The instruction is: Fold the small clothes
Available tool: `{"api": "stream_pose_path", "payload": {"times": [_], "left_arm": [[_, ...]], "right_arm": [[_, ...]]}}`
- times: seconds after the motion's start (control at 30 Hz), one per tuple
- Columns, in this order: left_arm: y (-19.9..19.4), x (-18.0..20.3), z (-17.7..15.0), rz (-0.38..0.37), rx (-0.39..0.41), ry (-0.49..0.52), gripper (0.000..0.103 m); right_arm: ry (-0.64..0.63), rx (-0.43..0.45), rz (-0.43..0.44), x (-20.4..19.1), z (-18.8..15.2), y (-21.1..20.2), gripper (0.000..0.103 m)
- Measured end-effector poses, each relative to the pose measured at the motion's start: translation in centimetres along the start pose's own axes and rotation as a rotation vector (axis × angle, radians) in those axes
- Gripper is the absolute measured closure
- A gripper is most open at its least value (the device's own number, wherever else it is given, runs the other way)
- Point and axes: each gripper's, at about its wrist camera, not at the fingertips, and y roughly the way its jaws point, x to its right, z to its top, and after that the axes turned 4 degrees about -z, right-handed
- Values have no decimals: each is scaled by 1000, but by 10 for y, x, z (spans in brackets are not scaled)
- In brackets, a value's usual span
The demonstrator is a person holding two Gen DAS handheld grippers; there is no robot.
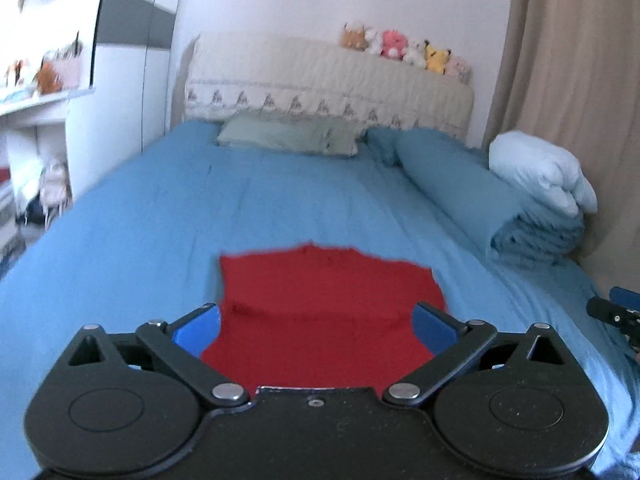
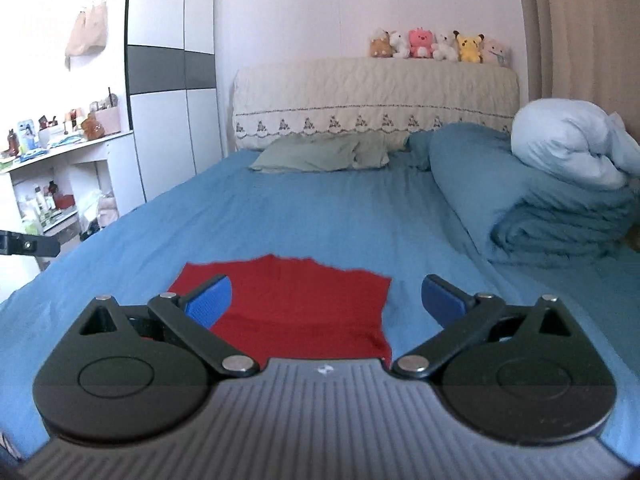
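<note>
With the left gripper (image 1: pixel 316 326) and right gripper (image 2: pixel 326 300) both spread wide and empty above the red garment (image 1: pixel 324 312), its near corners are best pinched evenly.

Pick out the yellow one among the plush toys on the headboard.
The yellow plush toy sits second from the right in the row, between a white one and a pale pink one.
</note>
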Motion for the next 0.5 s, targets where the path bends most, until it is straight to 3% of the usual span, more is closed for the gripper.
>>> {"api": "stream_pose_path", "payload": {"times": [0.1,0.23,0.4,0.5], "left_arm": [[-8,-14,-38,-5,-55,-107,0],[-15,-36,-93,-12,-65,-220,0],[1,-54,-138,28,-93,-251,3],[12,-66,-156,70,-116,-275,11]], "right_arm": [[-3,-38,3,0,-31,-21,0],[11,-105,-18,-1,-78,-31,0],[82,-198,-61,5,-134,-25,0],[126,-248,-84,9,-164,-13,0]]}}
